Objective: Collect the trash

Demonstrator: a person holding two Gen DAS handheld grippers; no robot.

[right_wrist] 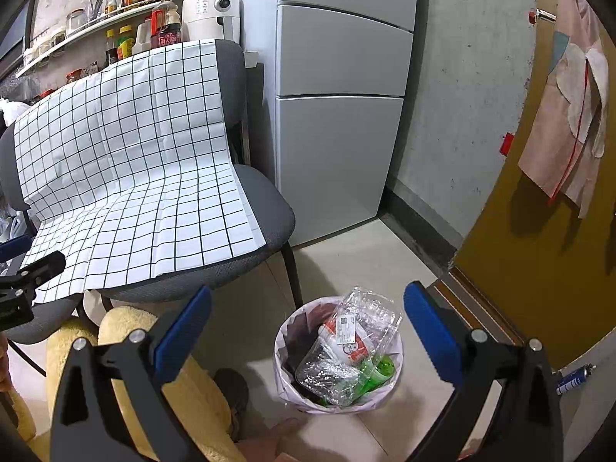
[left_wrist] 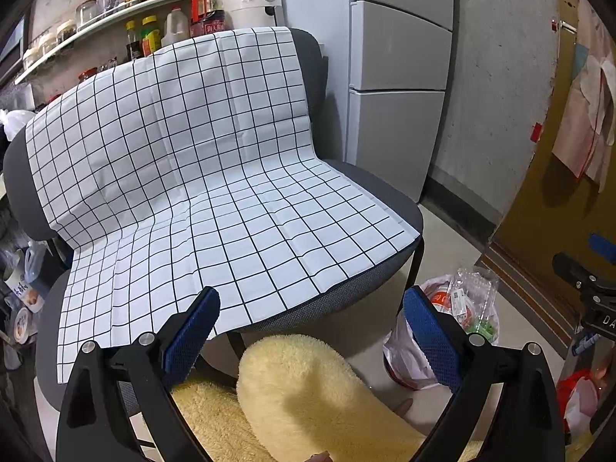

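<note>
Both sets of jaws stand spread wide with nothing between them; the left gripper (left_wrist: pixel 312 319) faces the front edge of a grey chair (left_wrist: pixel 369 192), and the right gripper (right_wrist: pixel 308 319) hangs over the floor above a trash bin (right_wrist: pixel 283 346). Each gripper carries blue pads (left_wrist: pixel 192 327) on black fingers. The bin is lined with a pale bag and stands on the light floor (right_wrist: pixel 358 258) just beside the chair's front leg, between the chair and a brown door (right_wrist: pixel 539 269); it holds a crumpled clear plastic container (right_wrist: pixel 358 331) with a white label, a green bottle (right_wrist: pixel 379 371) and a dark wrapper against its left wall. In the left wrist view the same bin (left_wrist: pixel 400 346) shows to the right of the chair, partly hidden behind the right finger. A white cloth with a black grid (left_wrist: pixel 184 177) covers the chair's back and seat; its surface is bare. A yellow fleecy trouser leg (left_wrist: pixel 308 392) of the person fills the lower middle of the left view. A grey refrigerator (right_wrist: pixel 342 115) stands behind the chair against a concrete wall; a shelf of bottles (right_wrist: pixel 115 11) and a white appliance (right_wrist: pixel 211 11) lie at the upper left. A blue-and-white spray can (right_wrist: pixel 573 379) lies on the floor near the door.
</note>
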